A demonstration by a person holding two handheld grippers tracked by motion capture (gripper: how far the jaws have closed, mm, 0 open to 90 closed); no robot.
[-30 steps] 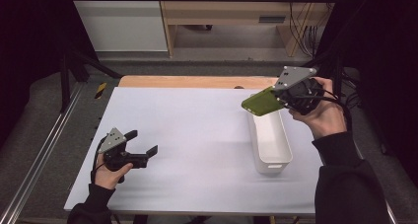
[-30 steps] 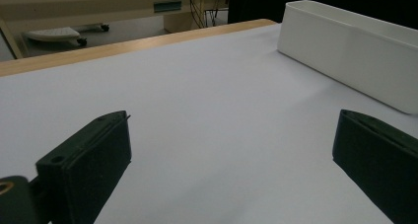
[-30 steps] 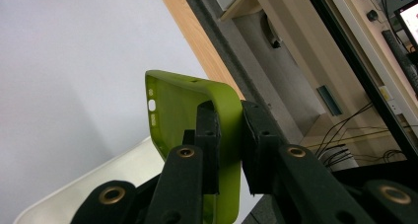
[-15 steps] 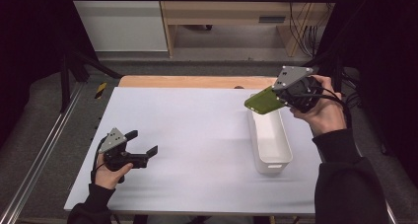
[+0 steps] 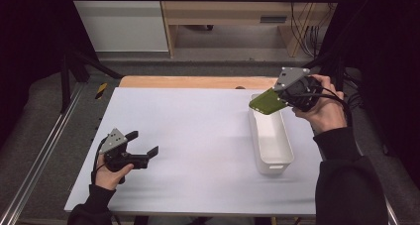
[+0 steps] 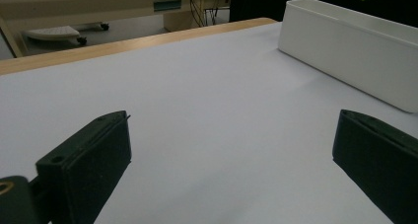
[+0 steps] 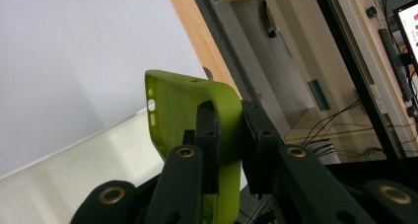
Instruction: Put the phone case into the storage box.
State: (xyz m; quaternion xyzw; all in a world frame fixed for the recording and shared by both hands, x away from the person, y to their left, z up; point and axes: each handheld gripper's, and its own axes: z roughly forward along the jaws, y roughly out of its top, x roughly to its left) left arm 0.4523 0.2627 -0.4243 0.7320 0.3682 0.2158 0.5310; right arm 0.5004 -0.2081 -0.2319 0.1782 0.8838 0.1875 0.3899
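A green phone case [image 5: 266,102] hangs in the air over the far end of a long white bin [image 5: 271,166] at the table's right side. My right gripper [image 5: 280,100] is shut on the case's edge. In the right gripper view the pads [image 7: 209,135] pinch the rim of the green phone case [image 7: 182,110], with the white bin [image 7: 74,174] below. My left gripper [image 5: 143,142] rests low on the white table [image 5: 198,126] at the front left, open and holding nothing. The left gripper view shows my left gripper [image 6: 231,155] with bare table between its wide jaws, and the white bin [image 6: 345,56] farther off.
A wooden strip [image 5: 198,81] runs along the table's far edge. A small yellow and black object [image 5: 101,89] lies off the table's far left corner beside a metal rail [image 5: 44,150]. Cabinets and cables stand beyond the table.
The right gripper with the green case has drifted slightly to the right over the bin. The left gripper has kept still.
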